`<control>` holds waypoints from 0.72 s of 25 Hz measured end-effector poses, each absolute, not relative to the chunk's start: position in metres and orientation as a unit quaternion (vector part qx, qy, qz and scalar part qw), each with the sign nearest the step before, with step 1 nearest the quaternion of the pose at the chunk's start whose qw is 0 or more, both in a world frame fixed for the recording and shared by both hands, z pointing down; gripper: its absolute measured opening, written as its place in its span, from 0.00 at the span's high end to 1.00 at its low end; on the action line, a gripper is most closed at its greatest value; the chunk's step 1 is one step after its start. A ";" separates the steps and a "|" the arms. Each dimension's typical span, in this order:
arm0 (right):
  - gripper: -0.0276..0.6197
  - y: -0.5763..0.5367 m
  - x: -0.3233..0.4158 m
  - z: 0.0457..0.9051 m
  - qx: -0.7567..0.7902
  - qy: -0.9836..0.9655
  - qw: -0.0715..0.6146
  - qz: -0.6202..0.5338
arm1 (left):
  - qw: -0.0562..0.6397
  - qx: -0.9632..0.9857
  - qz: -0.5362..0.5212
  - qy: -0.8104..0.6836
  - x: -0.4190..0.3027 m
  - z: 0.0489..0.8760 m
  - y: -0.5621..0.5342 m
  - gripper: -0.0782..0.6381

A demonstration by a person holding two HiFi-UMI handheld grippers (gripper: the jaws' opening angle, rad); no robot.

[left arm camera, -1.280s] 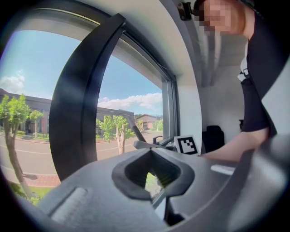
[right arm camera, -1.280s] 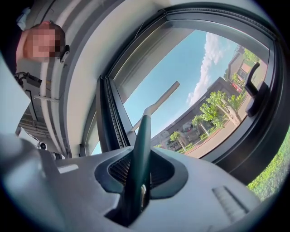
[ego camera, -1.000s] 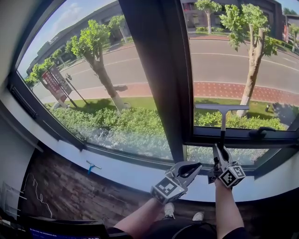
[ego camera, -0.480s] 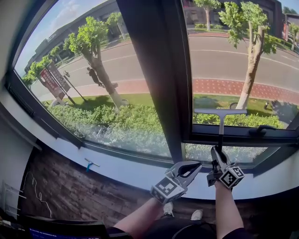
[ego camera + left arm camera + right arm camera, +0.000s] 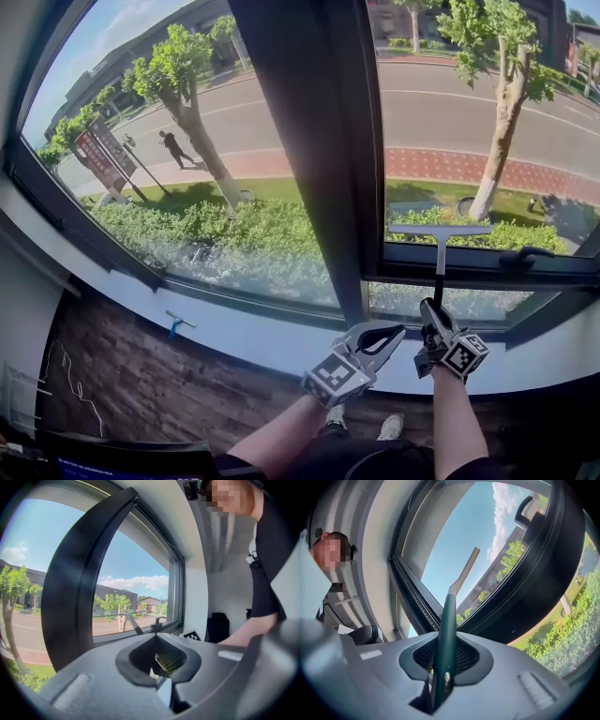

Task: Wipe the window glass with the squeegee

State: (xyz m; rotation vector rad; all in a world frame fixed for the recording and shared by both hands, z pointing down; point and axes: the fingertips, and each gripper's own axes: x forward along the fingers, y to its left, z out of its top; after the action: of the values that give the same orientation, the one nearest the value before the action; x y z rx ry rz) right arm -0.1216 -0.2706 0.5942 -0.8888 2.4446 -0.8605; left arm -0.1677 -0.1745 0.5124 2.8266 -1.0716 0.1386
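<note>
Left gripper (image 5: 394, 334) jaws together, empty; right gripper (image 5: 434, 307) clamping squeegee (image 5: 439, 251)

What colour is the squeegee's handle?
Dark green; the squeegee handle shows best in the right gripper view.

Upstairs rm w/ big window (image 5: 300, 141) over street (image 5: 469, 117).

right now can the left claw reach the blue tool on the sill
Probably yes: the left claw is empty, and the blue tool lies in the open on the sill, nothing between.
</note>
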 end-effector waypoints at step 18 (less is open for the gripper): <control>0.86 -0.266 -0.117 0.645 -0.284 0.865 0.184 -0.370 | 0.082 0.933 0.051 -0.348 -0.150 0.534 -0.192 0.89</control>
State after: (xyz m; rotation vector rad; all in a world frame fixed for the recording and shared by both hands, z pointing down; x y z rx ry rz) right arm -0.1171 -0.2660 0.6453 -0.8018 2.4394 -1.0441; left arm -0.1501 -0.1918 0.5340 2.7863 -1.0388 0.1511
